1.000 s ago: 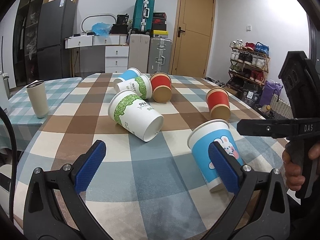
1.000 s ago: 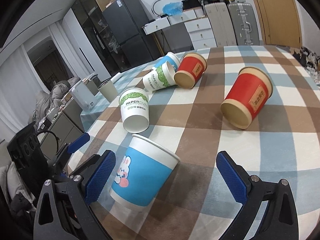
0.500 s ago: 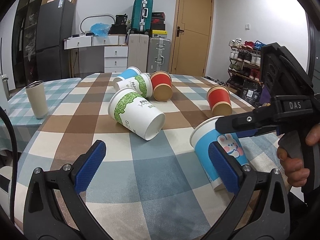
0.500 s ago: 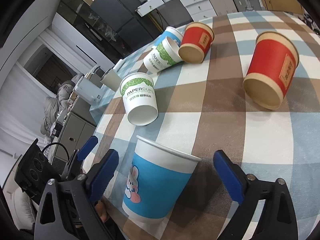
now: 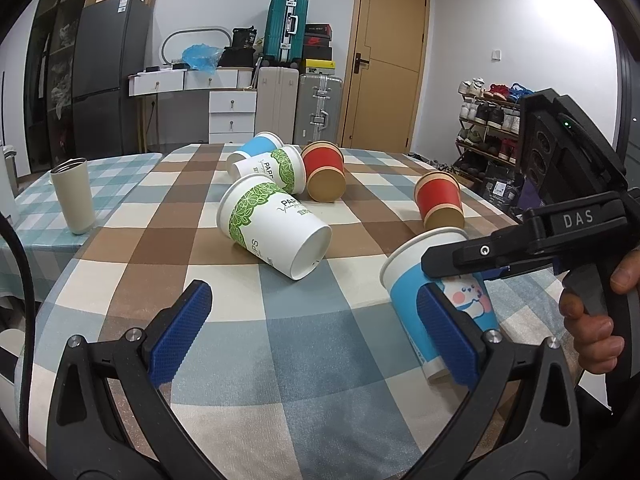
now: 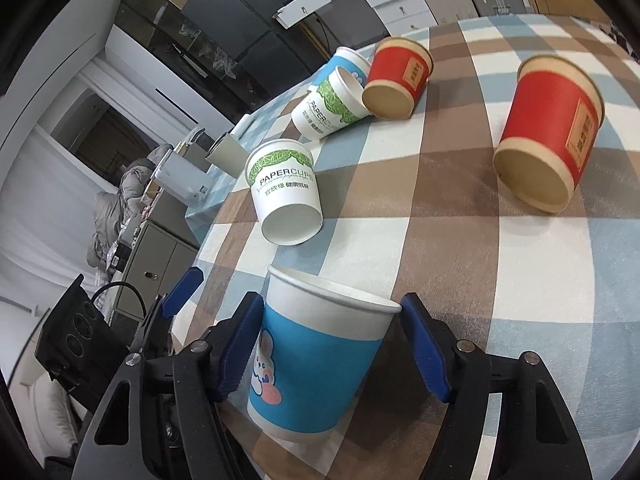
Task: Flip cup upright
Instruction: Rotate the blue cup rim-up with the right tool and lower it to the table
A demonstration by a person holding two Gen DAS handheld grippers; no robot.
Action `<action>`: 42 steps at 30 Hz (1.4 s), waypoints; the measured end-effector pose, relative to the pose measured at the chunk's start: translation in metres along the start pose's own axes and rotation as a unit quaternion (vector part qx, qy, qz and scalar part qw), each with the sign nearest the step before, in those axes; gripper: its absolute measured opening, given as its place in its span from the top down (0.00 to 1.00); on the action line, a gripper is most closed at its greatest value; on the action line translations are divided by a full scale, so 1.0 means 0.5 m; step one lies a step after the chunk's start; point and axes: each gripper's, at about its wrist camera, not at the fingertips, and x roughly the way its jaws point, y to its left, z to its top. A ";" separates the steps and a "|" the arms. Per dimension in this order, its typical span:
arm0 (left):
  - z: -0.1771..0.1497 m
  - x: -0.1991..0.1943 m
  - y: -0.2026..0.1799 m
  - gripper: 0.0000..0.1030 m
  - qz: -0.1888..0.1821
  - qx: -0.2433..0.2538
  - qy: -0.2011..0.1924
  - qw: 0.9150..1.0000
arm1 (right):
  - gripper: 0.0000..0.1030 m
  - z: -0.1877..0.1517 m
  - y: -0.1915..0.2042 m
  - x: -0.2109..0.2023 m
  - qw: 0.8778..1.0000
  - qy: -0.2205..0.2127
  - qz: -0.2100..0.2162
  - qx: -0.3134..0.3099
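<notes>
A blue paper cup with a cartoon rabbit lies tilted at the lower centre of the right wrist view, its white rolled rim pointing up the frame and its base toward the camera. The right gripper straddles it, ribbed blue pads on black plastic arms at either side; the left pad presses the cup wall, the right pad sits just beside the rim, so whether the tongs are clenched on it cannot be told. In the left wrist view the same cup appears at lower right, and the left gripper hangs released, its pads spread wide over the cloth and grasping nothing. The table wears a soft checked tablecloth in brown, cream and blue squares. Six paper cups lie on their sides: two blue, two white with green leaf bands, and two red with tan bases. One smooth cream tumbler stands upright at the left edge of that frame.
</notes>
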 end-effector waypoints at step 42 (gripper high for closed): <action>-0.005 0.002 0.005 0.01 -0.001 -0.012 -0.001 1.000 | 0.32 -0.096 0.111 -0.051 0.948 -0.138 -0.163 -0.238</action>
